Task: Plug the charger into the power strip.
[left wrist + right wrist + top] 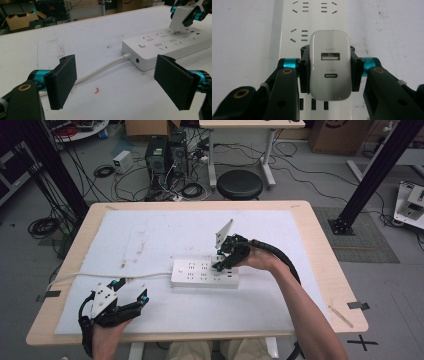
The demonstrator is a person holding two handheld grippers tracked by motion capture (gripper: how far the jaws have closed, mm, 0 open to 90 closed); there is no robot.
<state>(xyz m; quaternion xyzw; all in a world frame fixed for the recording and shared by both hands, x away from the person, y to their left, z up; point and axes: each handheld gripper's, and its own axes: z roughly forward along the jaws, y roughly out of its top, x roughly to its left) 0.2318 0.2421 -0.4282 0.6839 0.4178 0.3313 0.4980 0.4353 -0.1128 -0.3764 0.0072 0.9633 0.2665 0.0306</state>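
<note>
A white USB charger [330, 65] is clamped between the jaws of the right gripper [329, 71], one pad on each of its long sides, with its USB-A and USB-C ports facing the gripper's camera. The charger is held directly over the white power strip [205, 273], which lies near the middle of the white mat [165, 235] on the tabletop [320, 245]. In the left gripper view the charger's prongs are seen at a socket on the strip's far end; whether they are seated cannot be told. The left gripper [117, 80] is held at the near left edge of the mat, its jaws spread wide with nothing between them, well apart from the strip. The strip's white cable [105, 68] is seen running toward it.
</note>
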